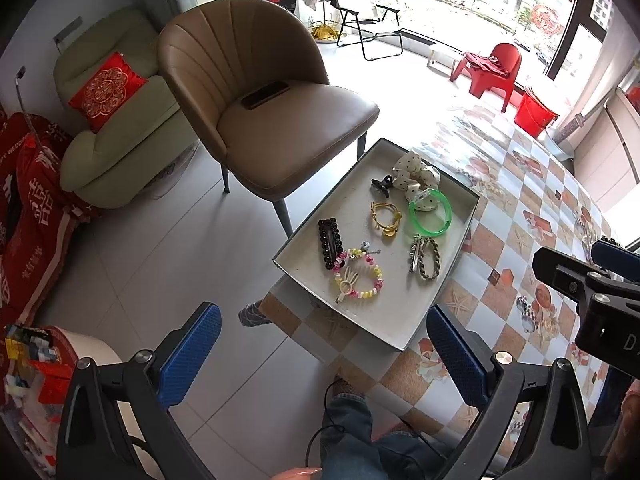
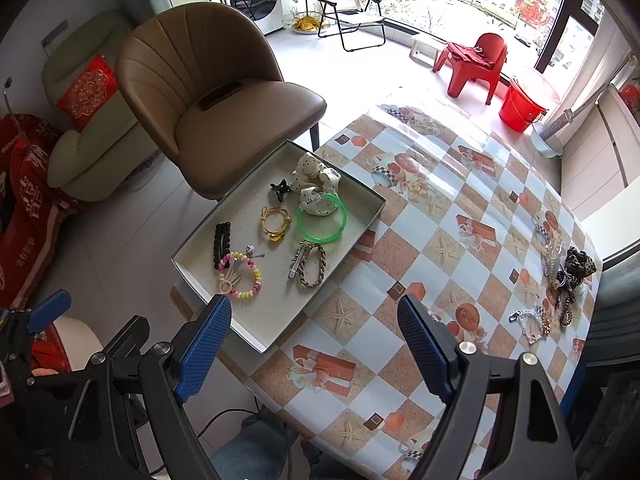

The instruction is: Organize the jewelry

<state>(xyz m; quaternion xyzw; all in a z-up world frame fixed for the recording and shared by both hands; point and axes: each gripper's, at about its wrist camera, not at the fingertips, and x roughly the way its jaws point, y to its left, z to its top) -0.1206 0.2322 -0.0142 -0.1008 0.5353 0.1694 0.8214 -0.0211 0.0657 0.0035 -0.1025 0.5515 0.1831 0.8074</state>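
A shallow grey tray (image 1: 304,276) (image 2: 256,340) sits at the table's near left corner. It holds a green bangle (image 1: 430,216) (image 2: 321,220), a polka-dot scrunchie (image 1: 416,174) (image 2: 316,176), a black claw clip (image 2: 279,190), a yellow hair tie (image 2: 274,220), a black beaded clip (image 1: 330,244), a pastel bead bracelet (image 2: 240,276) and a braided band (image 2: 312,266). A loose pile of jewelry (image 2: 560,280) lies at the table's right edge. My left gripper (image 1: 324,354) is open and empty below the tray. My right gripper (image 2: 314,344) is open and empty over the table's near edge.
The table has a checkered starfish-pattern cloth (image 2: 460,216). A brown chair (image 2: 224,100) with a phone on its seat stands behind the tray. A green armchair (image 1: 108,120), red stool (image 2: 476,64) and red bucket (image 2: 522,106) stand on the floor.
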